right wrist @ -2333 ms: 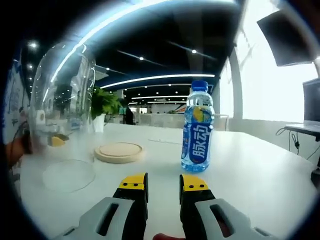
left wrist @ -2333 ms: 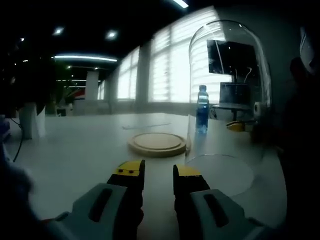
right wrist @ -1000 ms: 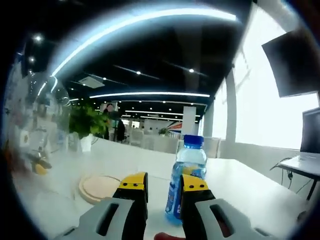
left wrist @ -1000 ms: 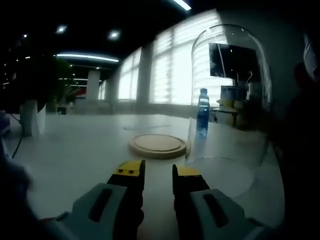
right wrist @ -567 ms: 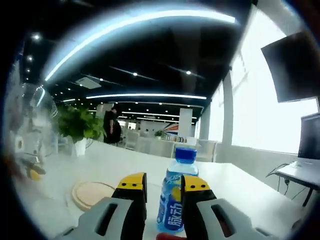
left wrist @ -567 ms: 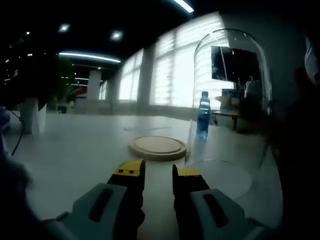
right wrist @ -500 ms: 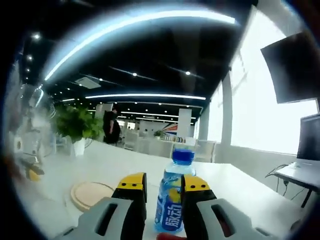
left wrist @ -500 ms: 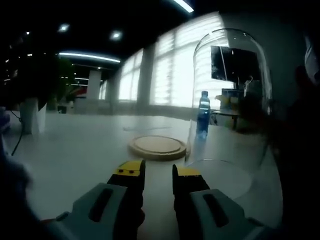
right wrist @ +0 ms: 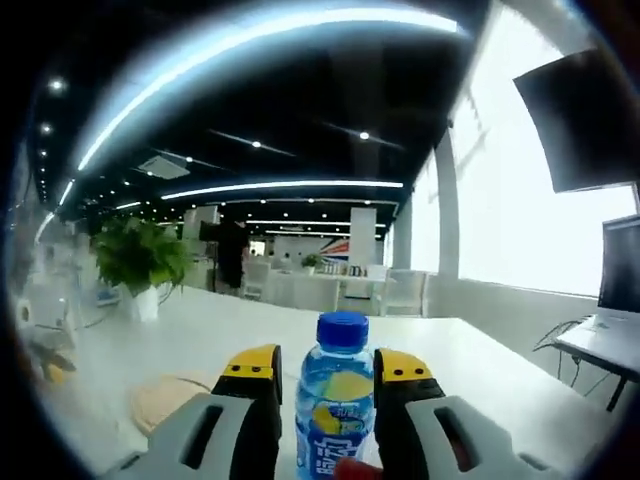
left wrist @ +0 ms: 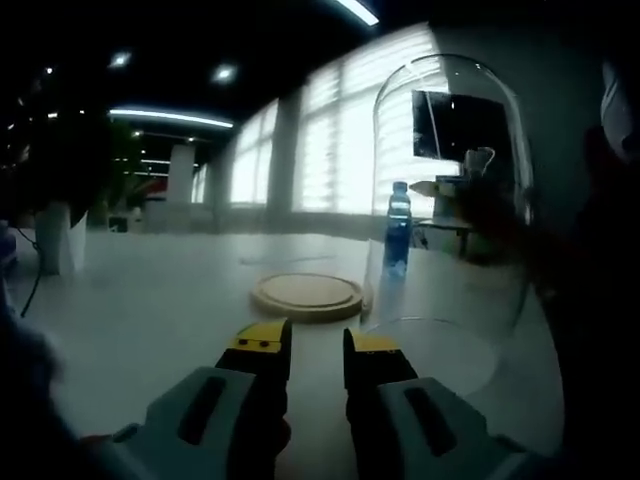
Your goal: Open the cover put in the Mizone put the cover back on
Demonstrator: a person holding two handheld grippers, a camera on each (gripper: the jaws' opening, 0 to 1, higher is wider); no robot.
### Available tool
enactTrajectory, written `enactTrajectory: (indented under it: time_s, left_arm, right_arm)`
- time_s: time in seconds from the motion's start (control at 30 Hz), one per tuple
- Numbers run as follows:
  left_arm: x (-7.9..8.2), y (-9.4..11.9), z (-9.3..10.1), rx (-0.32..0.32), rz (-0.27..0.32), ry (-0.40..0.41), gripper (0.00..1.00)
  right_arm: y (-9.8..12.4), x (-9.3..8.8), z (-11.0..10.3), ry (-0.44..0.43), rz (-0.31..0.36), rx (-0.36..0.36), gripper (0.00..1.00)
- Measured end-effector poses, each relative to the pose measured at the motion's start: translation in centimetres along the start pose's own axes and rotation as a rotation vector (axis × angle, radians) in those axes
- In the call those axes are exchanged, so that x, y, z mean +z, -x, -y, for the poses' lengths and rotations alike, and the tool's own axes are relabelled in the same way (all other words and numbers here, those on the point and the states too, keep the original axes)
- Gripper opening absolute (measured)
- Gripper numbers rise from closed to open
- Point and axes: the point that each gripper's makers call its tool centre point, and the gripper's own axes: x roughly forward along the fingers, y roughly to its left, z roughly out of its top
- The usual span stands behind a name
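right jaws spread, Mizone bottle between them | left jaws apart, empty | glass cover beside wooden base

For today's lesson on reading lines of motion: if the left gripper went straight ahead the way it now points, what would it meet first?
Probably the round wooden base on the table, just ahead of the left gripper. The glass cover stands off to the side, likely outside that line, though depth is uncertain.
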Motion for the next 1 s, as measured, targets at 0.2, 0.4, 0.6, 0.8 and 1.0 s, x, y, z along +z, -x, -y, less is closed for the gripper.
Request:
enactTrajectory:
  time_s: [0.2,0.4,0.6,0.8,1.0]
  left_arm:
    - [0.1,-0.1,0.6,-0.016,0.005,-0.015,0.15]
    - [0.2,-0.1,0.4,-0.008,0.010,-0.006,0.15]
    - [0.1,-0.1,0.2,-0.003,0.003,-0.009,0.15]
    - [0.0,0.0,-0.3,0.008,0.001,0.002,0.15]
    - [-0.1,0.0,-0.5,0.013,-0.005,0.005,0.15]
  right_arm:
    - [-2.5,0.2,0.7,-0.009,-0.024,-0.021,0.29]
    - [-4.4,-0.3,1.3,-0.035,-0.044,-0.027,0.29]
    - [-5.2,-0.9,1.6,-0.057,-0.059,-0.032,0.28]
    - [-5.8,-0.9,1.5,-0.047,-0.062,-0.029,0.27]
    - [-6.0,-1.0,1.2,-0.032,-0.076,-0.023,0.23]
